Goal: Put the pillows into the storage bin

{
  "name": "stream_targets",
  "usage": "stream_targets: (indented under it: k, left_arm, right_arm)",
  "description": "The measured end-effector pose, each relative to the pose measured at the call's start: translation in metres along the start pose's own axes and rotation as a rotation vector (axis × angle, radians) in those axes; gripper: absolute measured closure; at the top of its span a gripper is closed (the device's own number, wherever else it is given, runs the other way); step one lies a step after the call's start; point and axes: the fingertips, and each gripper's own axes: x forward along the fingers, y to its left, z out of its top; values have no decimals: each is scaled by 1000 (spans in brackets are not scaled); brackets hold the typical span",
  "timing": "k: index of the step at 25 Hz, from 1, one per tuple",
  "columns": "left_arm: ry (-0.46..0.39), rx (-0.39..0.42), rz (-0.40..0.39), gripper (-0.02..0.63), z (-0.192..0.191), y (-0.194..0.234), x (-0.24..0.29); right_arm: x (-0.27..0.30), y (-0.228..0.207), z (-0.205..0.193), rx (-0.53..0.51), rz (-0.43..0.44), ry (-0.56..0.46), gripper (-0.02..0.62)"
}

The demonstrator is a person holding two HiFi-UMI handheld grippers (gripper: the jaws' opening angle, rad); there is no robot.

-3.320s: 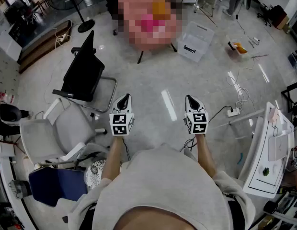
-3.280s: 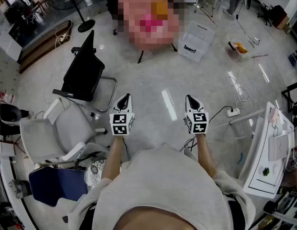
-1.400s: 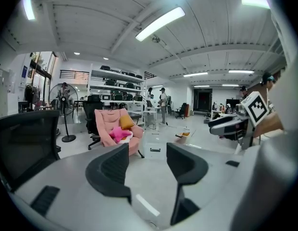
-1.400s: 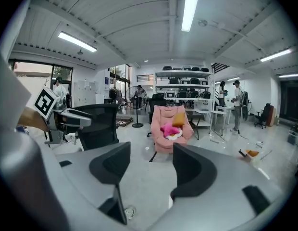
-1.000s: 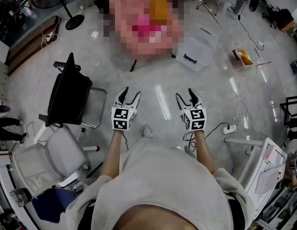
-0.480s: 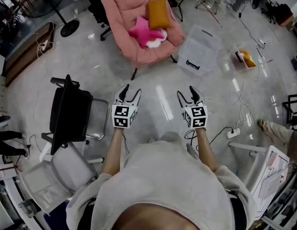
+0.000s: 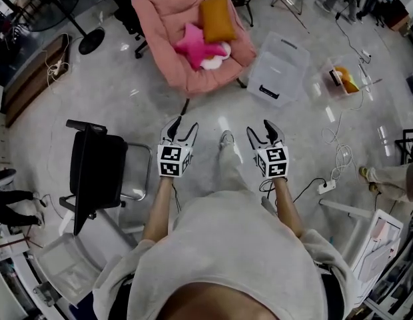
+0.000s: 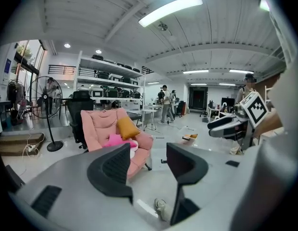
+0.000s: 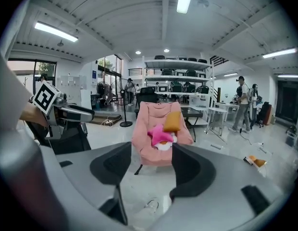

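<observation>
Pillows [image 7: 216, 19] nearer on pink armchair [image 7: 160, 12], glossy floor [image 7: 113, 92]

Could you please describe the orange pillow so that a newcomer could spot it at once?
Find the pink lounge chair, beside the clear storage bin. The orange pillow leans against its backrest: plain and rectangular, unlike the bright pink star-shaped pillow on the seat beside it.

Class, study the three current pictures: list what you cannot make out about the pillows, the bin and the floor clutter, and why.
- White pillow: head view, mostly covered by the pink pillow; shape unclear.
- Storage bin: head view, too small to tell whether a lid is on.
- Orange item on the floor: head view, too small to identify.
</observation>
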Motion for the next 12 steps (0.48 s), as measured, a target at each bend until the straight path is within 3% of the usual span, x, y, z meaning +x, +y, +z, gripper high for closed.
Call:
stream_targets:
  k: [5, 12]
  left_arm:
    - [3, 3, 16, 374, 31, 25, 66]
    - [-13, -21, 20, 374, 106, 61, 186]
  right_arm:
    - [60, -41, 24, 1, 33, 4, 347]
    - [162, -120, 94, 1, 70, -13, 347]
